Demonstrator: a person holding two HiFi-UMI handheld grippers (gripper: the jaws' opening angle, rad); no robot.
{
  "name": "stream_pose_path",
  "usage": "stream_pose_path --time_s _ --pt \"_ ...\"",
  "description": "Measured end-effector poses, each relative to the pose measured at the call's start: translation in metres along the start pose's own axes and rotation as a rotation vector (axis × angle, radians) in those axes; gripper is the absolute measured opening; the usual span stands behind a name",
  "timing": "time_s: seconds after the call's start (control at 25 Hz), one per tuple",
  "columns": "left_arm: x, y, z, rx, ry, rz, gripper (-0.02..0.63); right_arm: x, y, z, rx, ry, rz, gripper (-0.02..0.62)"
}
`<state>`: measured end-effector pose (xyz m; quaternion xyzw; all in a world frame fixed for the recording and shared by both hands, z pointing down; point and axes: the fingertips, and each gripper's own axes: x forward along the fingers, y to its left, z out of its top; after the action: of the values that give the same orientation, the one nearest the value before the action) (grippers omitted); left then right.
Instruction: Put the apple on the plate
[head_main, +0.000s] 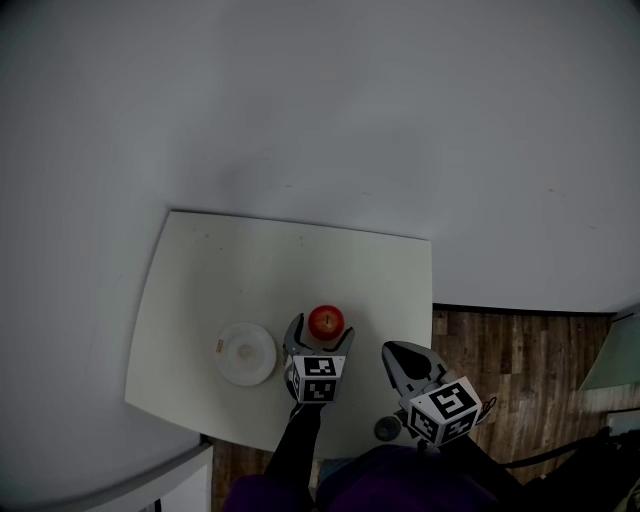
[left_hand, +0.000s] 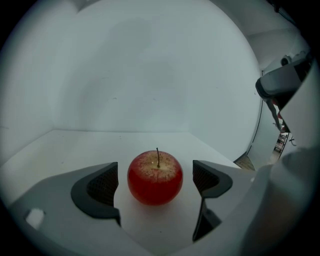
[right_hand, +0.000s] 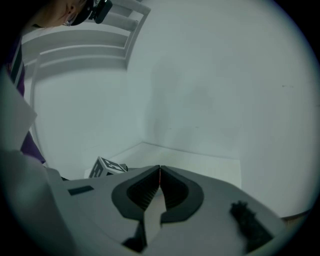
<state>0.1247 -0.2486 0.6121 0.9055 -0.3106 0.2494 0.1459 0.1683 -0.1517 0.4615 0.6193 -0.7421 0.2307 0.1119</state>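
A red apple (head_main: 326, 322) with a short stem stands upright on the white table (head_main: 250, 260), near its front edge. My left gripper (head_main: 320, 332) is open around it. In the left gripper view the apple (left_hand: 155, 177) sits between the two dark pads (left_hand: 102, 187) of the left gripper (left_hand: 155, 170), with a small gap on each side. A round white plate (head_main: 262, 372) lies on the table just left of that gripper. My right gripper (head_main: 392, 350) hangs over the table's front right corner, and in its own view this right gripper (right_hand: 160, 171) is shut with nothing in it.
Pale walls close in behind and to the left of the table. Wooden floor (head_main: 520, 350) shows beyond the table's right edge. The left gripper's marker cube (right_hand: 107, 166) shows low at the left of the right gripper view, under a white slatted shelf (right_hand: 80, 45).
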Motion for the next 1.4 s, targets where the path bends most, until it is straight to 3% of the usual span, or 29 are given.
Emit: stream_pose_path --time_s 0.44,0.64,0.72,1.4 --pt "0.014 -0.001 -0.006 0.02 0.013 -0.03 0.453 0.003 -0.005 -0.002 -0.008 0.009 -0.019 0.012" --pt "0.014 -0.001 -0.008 0.07 0.011 -0.017 0.437 0.003 -0.002 -0.003 -0.01 0.012 -0.019 0.012" --pt "0.014 0.0 -0.008 0.067 0.004 -0.021 0.393 0.003 -0.001 -0.003 -0.011 0.012 -0.017 0.012" --pt "-0.016 -0.003 0.006 0.047 -0.071 -0.014 0.391 0.003 0.009 0.002 -0.033 0.0 0.006 0.012"
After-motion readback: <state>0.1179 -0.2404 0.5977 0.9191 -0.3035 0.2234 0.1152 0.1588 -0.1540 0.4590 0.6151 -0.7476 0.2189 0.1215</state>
